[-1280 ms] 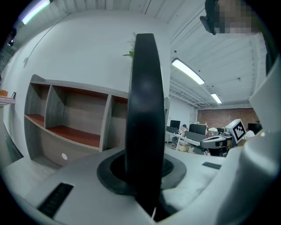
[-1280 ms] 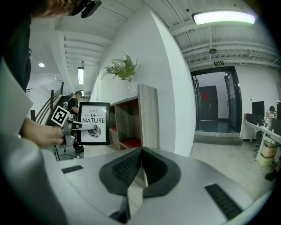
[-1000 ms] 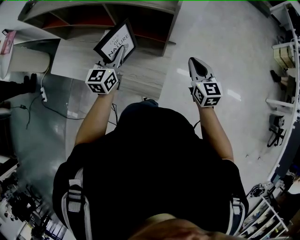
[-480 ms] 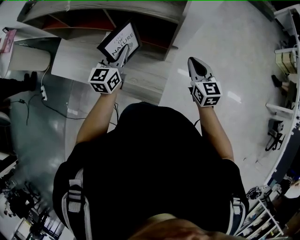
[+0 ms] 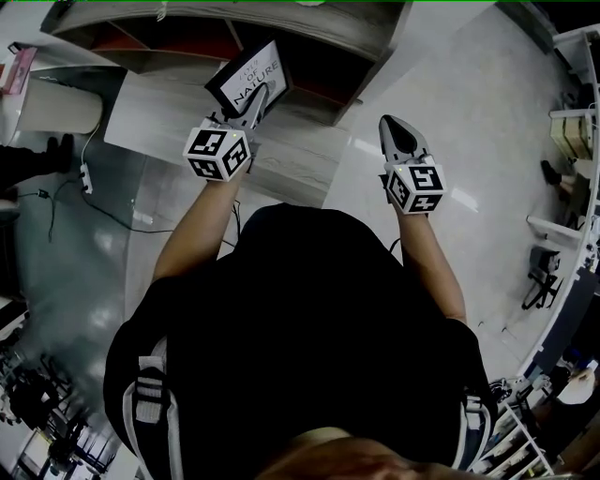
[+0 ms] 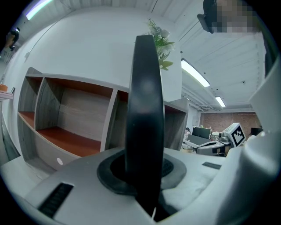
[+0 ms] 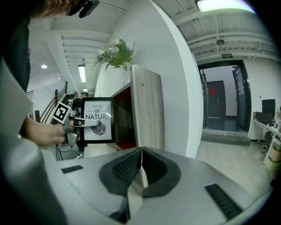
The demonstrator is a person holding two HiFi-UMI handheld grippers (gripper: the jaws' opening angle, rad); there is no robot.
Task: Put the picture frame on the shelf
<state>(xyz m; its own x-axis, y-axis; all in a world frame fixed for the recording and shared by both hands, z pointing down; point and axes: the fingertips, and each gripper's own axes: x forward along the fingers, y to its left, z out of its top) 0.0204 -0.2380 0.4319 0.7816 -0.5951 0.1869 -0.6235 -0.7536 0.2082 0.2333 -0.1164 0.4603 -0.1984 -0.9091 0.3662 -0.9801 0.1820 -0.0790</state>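
Grasping the picture frame (image 5: 247,77) by its near edge in the left gripper (image 5: 257,96) fingers (image 5: 249,107), upright in air, long axis pointing far, toward the shelf (image 5: 309,21) compartments just beyond. Holding the right gripper (image 5: 394,131) clenched and empty, well right.

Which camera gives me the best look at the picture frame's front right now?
The right gripper view: the picture frame faces it squarely, print readable, beside the shelf. The head view shows it tilted from above, held by the left tool. The left gripper view shows only its dark edge between the jaws.
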